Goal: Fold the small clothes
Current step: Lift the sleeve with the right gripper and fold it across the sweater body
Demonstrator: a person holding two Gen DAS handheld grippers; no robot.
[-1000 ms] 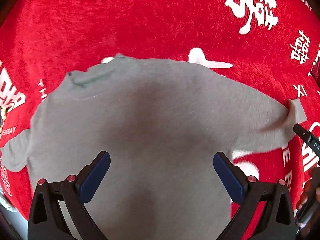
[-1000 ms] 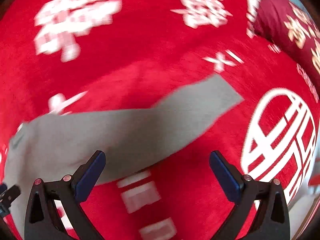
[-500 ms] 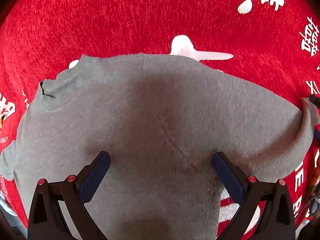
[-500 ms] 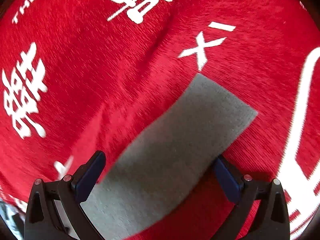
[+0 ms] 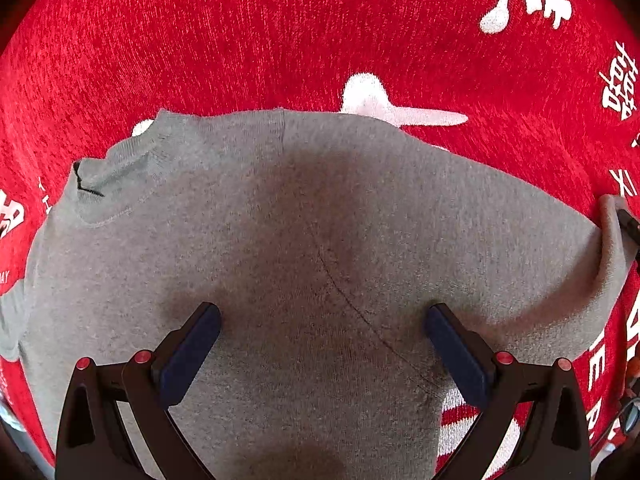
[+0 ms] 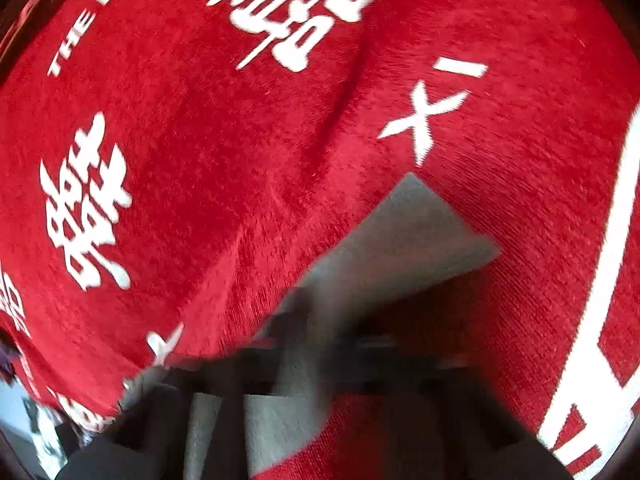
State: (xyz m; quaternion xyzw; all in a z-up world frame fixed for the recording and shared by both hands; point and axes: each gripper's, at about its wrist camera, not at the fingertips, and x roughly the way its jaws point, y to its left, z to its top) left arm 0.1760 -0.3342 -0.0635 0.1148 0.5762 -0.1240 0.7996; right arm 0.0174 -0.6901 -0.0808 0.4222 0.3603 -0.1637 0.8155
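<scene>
A small grey sweater lies flat on a red blanket, collar at the upper left. My left gripper is open just above the sweater's body, one finger on each side of a faint seam. The sweater's right sleeve runs to the right edge, where the tip of the other gripper touches its cuff. In the right wrist view the sleeve cuff sits between my blurred right gripper fingers, which have closed in on it.
The red blanket with white characters and lettering covers the whole surface in both views. A pale strip shows at the lower left edge of the right wrist view.
My right gripper has moved down onto the sleeve cuff and its fingers have closed from wide open. My left gripper has lowered a little toward the sweater body and stays open.
</scene>
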